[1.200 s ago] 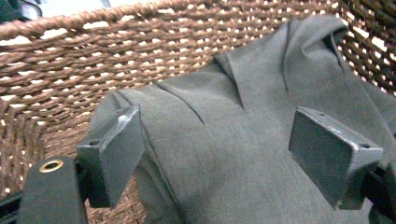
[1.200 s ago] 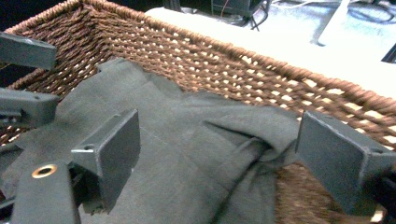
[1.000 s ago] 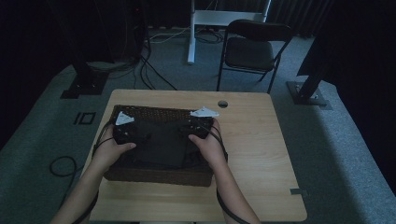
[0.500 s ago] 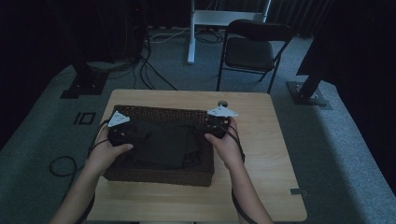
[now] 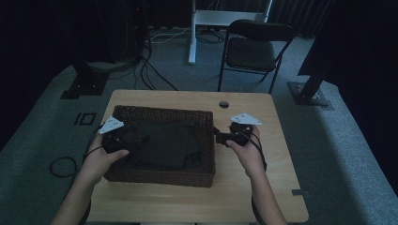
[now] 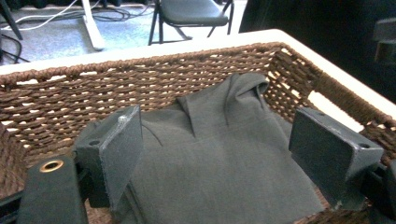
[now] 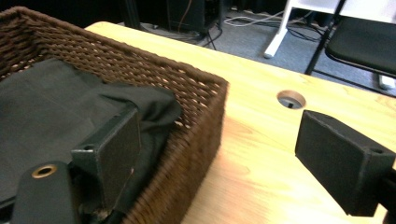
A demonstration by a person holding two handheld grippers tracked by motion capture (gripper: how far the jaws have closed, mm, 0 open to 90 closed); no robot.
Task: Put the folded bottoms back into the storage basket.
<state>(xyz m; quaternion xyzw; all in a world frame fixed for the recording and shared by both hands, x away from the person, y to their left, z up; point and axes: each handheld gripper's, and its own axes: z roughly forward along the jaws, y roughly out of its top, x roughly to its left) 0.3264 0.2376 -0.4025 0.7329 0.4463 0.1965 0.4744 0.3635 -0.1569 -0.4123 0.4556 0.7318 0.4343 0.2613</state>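
While the folded dark grey cloth (image 5: 166, 143) lies inside the rectangular brown woven wicker basket (image 5: 159, 176), both grippers sit at the basket's sides with nothing between their jaws. At the left, the left gripper (image 5: 123, 140) hangs just inside the basket's left wall, near the cloth's left edge; in the left gripper view its two black jaws stand wide apart over the fabric (image 6: 224, 163), empty, and seem placed there either to let go of the cloth or to take its edge. The cloth rests flat on the basket floor, filling most of it, with one far corner riding up against the woven back wall (image 6: 140, 88). Its long axis appears to run from the near wall to the far wall of the basket, though the dim high view makes its outline hard to trace, and a fold of it bunches against the right wall (image 7: 154, 105).

Farther right, the right gripper (image 5: 220, 137) is held outside the basket, above the light wooden table (image 5: 263, 187), probably withdrawn to leave the basket free. Its jaws are likewise spread and hold nothing, one over the basket's right rim (image 7: 205, 88), the other over bare tabletop near a round cable hole (image 7: 290, 99).
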